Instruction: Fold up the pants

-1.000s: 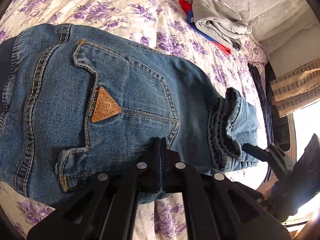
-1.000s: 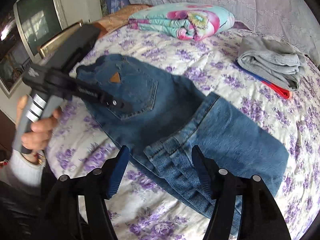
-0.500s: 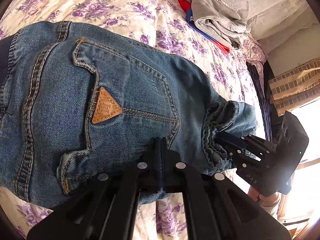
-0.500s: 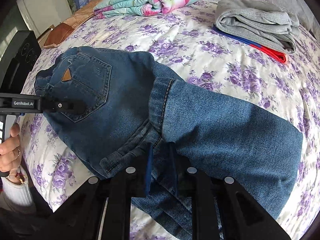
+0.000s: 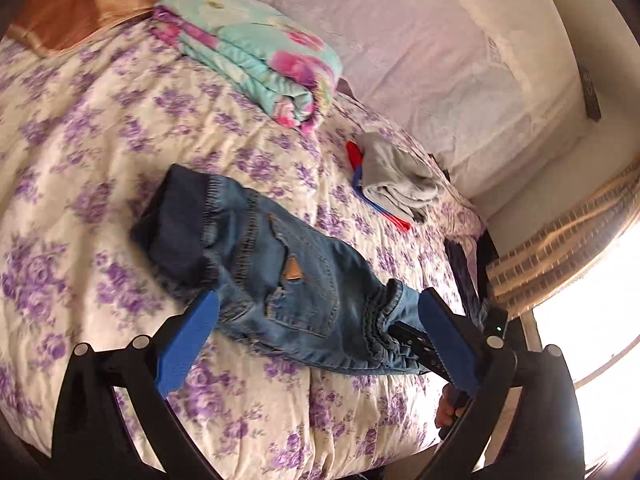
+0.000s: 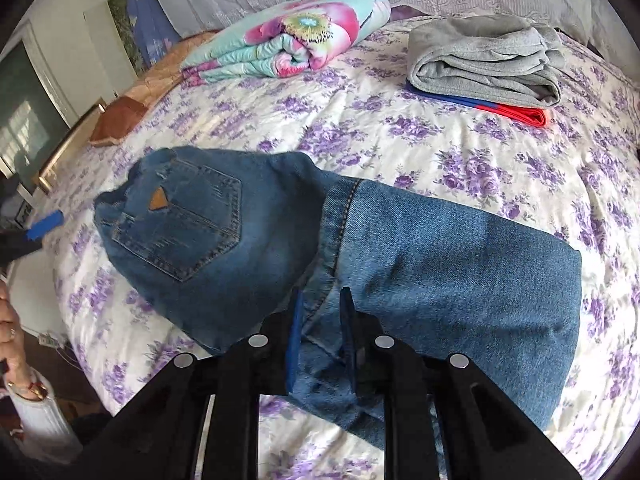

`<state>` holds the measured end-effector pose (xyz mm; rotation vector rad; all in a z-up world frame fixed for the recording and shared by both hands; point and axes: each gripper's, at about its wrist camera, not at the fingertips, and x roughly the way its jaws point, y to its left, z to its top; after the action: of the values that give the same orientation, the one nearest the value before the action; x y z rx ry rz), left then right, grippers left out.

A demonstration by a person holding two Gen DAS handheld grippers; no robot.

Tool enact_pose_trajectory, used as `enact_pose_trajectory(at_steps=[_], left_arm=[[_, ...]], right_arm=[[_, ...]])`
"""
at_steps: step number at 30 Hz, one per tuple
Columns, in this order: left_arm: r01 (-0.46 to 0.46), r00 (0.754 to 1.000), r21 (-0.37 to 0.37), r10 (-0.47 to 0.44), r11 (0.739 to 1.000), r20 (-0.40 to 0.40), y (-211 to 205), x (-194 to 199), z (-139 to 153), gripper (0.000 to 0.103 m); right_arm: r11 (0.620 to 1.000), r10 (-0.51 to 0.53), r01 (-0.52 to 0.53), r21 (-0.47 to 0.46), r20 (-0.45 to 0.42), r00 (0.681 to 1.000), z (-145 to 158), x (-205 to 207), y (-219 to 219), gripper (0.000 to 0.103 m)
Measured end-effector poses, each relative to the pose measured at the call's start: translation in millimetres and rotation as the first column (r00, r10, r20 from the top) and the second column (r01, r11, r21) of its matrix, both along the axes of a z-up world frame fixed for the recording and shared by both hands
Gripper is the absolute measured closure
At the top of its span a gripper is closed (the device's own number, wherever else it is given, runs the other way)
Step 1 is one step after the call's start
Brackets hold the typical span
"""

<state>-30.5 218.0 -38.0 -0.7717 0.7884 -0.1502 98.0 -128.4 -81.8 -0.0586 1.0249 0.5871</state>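
Blue jeans [image 5: 280,272] lie folded on the floral bedspread [image 5: 100,128], back pocket with a tan triangle patch facing up; they also show in the right wrist view [image 6: 440,264]. My left gripper [image 5: 316,344] is open and empty, lifted above the near edge of the jeans. My right gripper [image 6: 320,324] is shut on the jeans' folded leg hems at the near edge. In the left wrist view the right gripper [image 5: 416,344] shows clamped on the bunched hems.
A folded grey garment on red and blue cloth [image 6: 484,60] lies at the back right. A rolled floral blanket [image 6: 288,40] lies at the back. A brown pillow [image 5: 92,0] sits far left. The bed's edge and a window [image 5: 592,320] are to the right.
My left gripper has let go of the jeans, opened and pulled back and up. My right gripper has shut on the leg hems and stays there.
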Motion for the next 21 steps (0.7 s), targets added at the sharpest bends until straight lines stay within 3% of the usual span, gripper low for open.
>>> enact_pose_trajectory(at_steps=[3,7,9,13,14,15,17,19,21], left_arm=[[-0.048,0.995,-0.063,0.042,0.997,-0.085,15.8,-4.2,-31.0,0.006],[-0.064,0.979,-0.213,0.02,0.975,-0.2,18.4,10.0,-87.2,0.006],[-0.091,0.97,-0.202,0.042,0.975,-0.239,16.3,22.8,-100.3,0.006],[-0.102,0.967,-0.081,0.08,0.992,-0.242,10.6,58.6,-94.2,0.01],[-0.096,0.961,-0.043,0.081,0.994,-0.263,7.4,67.6,-93.6,0.036],[-0.095,0.952,0.017,0.096,0.995,-0.289,3.8,72.6,-91.8,0.048],[-0.104,0.963,0.128,0.132,0.986,-0.236,-7.5,67.2,-74.4,0.065],[-0.1,0.977,0.252,0.142,0.963,-0.156,-25.6,56.1,-53.5,0.068],[-0.098,0.985,0.309,0.136,0.946,-0.105,-38.3,47.7,-40.5,0.068]], right_arm=[[0.997,0.0,-0.001,0.072,0.01,1.0,12.2,-11.0,-8.1,0.078],[0.996,-0.005,0.002,0.084,0.04,0.999,24.4,-27.5,-16.0,0.077],[0.996,-0.017,0.013,0.083,0.046,0.999,25.9,-33.4,-21.7,0.075],[0.994,-0.043,0.041,0.098,0.022,0.999,19.2,-41.4,-31.6,0.073],[0.994,-0.047,0.046,0.099,0.012,0.999,16.6,-42.1,-33.1,0.073],[0.994,-0.049,0.048,0.097,0.002,0.999,13.4,-43.1,-33.5,0.073],[0.995,-0.031,0.033,0.096,-0.029,0.999,7.8,-42.9,-32.1,0.073],[0.994,0.013,-0.004,0.113,-0.074,0.997,6.0,-37.8,-25.0,0.073],[0.989,0.072,-0.059,0.134,-0.092,0.993,11.1,-25.7,-9.5,0.073]])
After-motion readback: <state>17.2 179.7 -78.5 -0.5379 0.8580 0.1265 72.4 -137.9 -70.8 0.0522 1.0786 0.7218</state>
